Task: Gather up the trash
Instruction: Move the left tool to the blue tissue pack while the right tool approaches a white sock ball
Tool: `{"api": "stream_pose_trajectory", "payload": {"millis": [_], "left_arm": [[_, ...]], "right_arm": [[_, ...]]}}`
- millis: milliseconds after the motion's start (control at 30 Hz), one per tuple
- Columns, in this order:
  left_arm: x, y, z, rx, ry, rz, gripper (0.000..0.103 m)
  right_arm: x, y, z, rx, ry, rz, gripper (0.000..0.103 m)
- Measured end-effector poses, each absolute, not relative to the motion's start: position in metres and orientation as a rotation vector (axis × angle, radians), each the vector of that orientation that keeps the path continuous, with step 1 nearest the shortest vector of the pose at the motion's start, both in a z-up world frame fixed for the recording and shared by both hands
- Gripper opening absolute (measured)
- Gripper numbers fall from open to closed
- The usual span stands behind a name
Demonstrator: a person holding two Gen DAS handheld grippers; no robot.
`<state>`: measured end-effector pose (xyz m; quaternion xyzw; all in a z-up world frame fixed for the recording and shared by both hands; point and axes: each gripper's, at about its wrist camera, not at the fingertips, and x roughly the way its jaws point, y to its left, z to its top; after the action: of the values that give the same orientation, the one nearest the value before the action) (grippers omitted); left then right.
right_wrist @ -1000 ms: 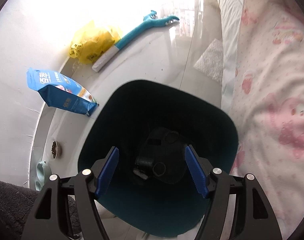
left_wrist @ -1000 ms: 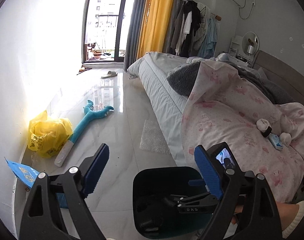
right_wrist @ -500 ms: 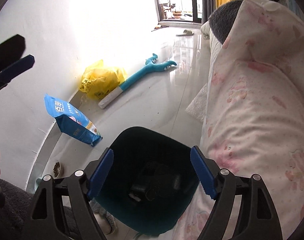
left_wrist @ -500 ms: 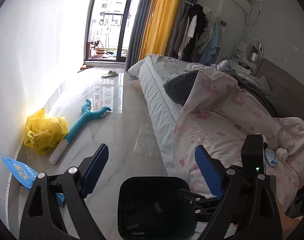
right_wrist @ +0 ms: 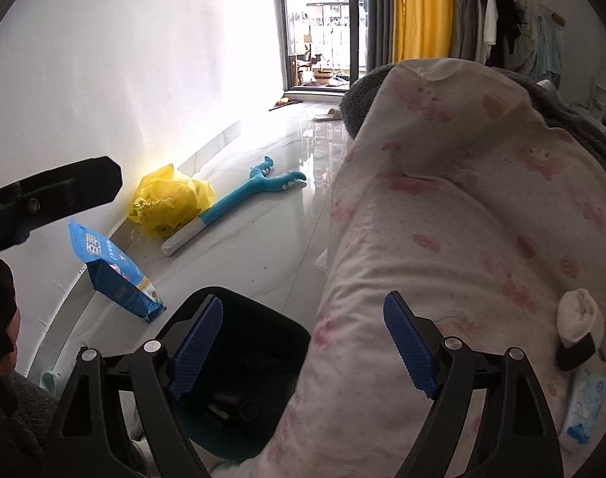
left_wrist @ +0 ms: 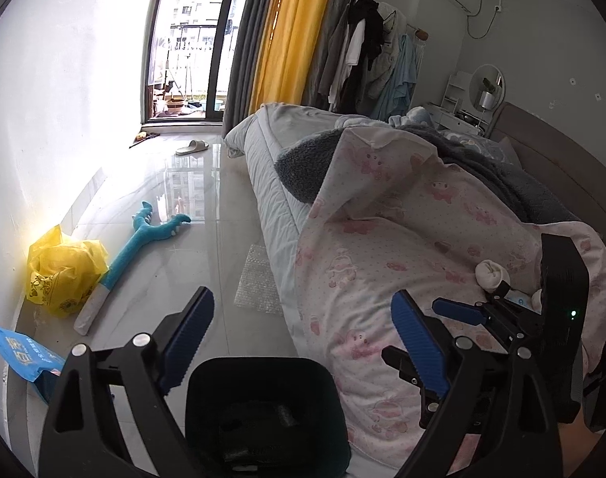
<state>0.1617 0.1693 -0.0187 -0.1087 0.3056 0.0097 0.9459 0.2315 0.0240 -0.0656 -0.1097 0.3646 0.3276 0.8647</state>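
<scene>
The left gripper (left_wrist: 303,338) hung spread and empty above the dark bin (left_wrist: 263,390). The right gripper (right_wrist: 303,342) was opening, nothing between its jaws

A dark teal bin (left_wrist: 263,410) is seen at the lower centre, with black items inside. The quilt (left_wrist: 402,247) at the right is pale pink, dotted and printed with pink figures. A yellow bag (left_wrist: 64,275) with black print is seen at the left, beside a turquoise plush toy (left_wrist: 143,239) with a white end. A blue packet (right_wrist: 112,275) is marked with white lettering. The curtain (left_wrist: 291,36) at the upper centre is yellow, flanked by grey. The floor (left_wrist: 207,219) is glossy pale grey.
</scene>
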Motion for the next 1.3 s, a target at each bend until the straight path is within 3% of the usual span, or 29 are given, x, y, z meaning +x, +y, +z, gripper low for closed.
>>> {"api": "stream_pose_trajectory", "payload": {"millis": [1300], "left_arm": [[0.231,-0.014,-0.042,-0.143,0.733,-0.222,0.095]], "right_arm": [[0.273,-0.207,-0.051,-0.166,0.713,0.333,0.092]]}}
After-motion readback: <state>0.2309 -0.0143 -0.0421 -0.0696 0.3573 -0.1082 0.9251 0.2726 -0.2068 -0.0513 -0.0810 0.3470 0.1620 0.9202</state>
